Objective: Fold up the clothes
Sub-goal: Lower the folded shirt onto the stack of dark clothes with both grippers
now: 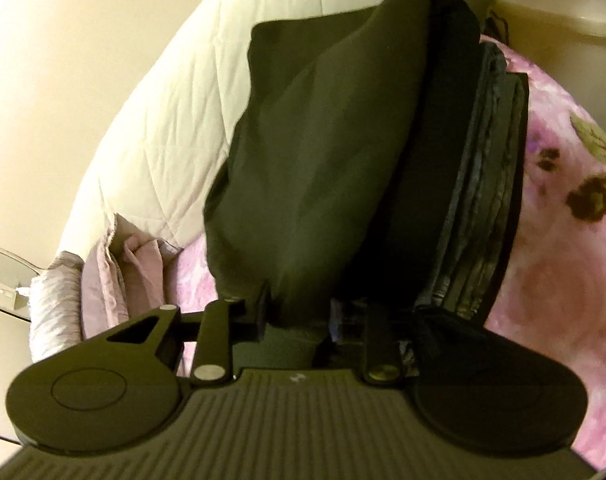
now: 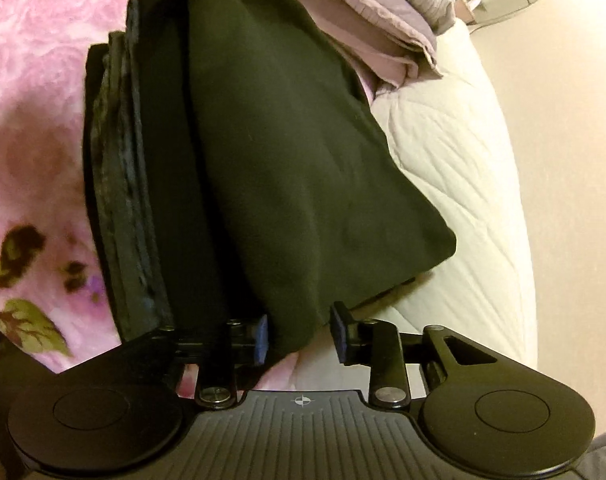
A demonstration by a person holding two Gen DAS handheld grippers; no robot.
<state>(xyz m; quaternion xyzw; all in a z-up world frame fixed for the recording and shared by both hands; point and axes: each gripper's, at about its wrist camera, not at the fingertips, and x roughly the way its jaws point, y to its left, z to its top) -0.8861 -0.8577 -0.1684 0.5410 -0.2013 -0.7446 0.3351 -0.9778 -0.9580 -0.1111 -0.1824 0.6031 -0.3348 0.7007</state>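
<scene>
A folded black garment [image 1: 323, 152] hangs stretched between my two grippers over a stack of folded dark clothes [image 1: 491, 184] on the pink floral blanket [image 1: 559, 264]. My left gripper [image 1: 299, 316] is shut on one end of the black garment. In the right wrist view the same garment [image 2: 287, 152] runs away from me beside the stack [image 2: 123, 184]. My right gripper [image 2: 301, 332] has its jaws set around the garment's near end, with a gap on the right pad [image 2: 339, 334]. The far gripper shows at the top of each view.
A white quilted duvet [image 1: 159, 120] lies beside the garment, also in the right wrist view [image 2: 455, 152]. A lilac pillow [image 2: 383, 28] lies at the bed's end. Beige floor [image 2: 563, 120] lies beyond the bed edge.
</scene>
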